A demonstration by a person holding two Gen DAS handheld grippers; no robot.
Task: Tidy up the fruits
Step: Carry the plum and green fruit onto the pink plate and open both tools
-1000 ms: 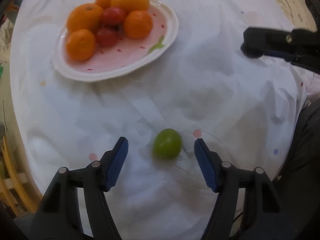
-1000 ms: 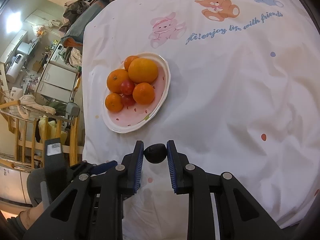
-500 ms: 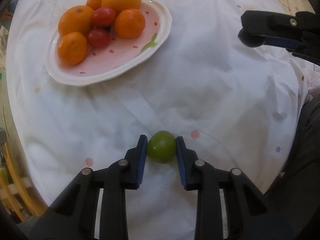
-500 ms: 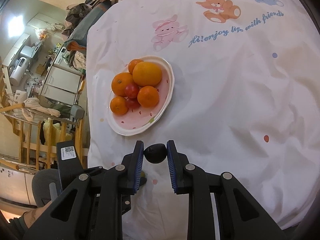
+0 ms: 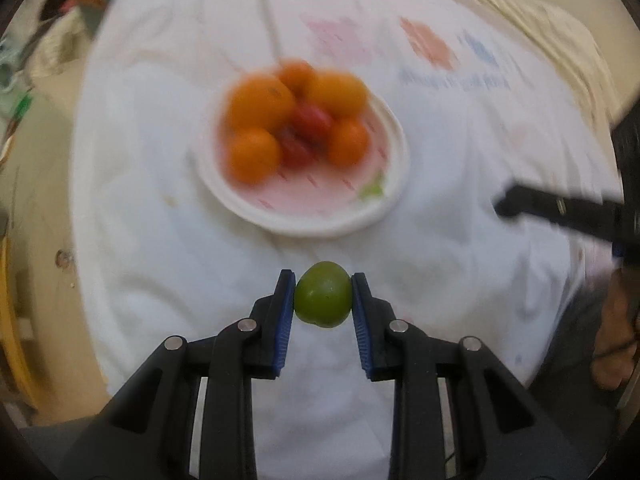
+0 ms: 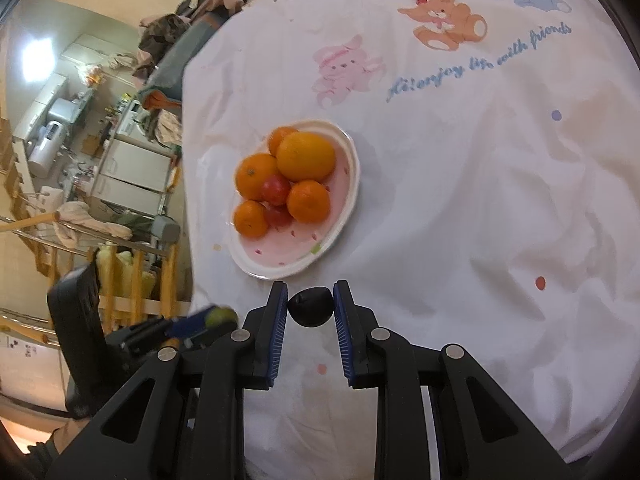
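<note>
My left gripper point(image 5: 323, 286) is shut on a green fruit point(image 5: 323, 295) and holds it above the white cloth, short of the plate. It shows at the lower left of the right wrist view point(image 6: 212, 320). My right gripper point(image 6: 311, 298) is shut on a small dark fruit point(image 6: 311, 306), held above the cloth near the plate's near rim. The white and pink plate point(image 6: 340, 236) point(image 5: 304, 220) carries several oranges point(image 6: 306, 156) and red tomatoes point(image 6: 276, 189). The left wrist view is blurred by motion.
The round table wears a white cloth point(image 6: 480, 200) printed with cartoon animals point(image 6: 448, 26) and blue lettering. The table edge runs down the left point(image 6: 188, 200), with a wooden rack point(image 6: 132, 276) and kitchen clutter beyond. My right gripper's arm shows at the right point(image 5: 560, 212).
My left gripper shut on the green fruit, lifted it off the cloth and swung to face the plate. My right gripper kept its dark fruit and barely moved.
</note>
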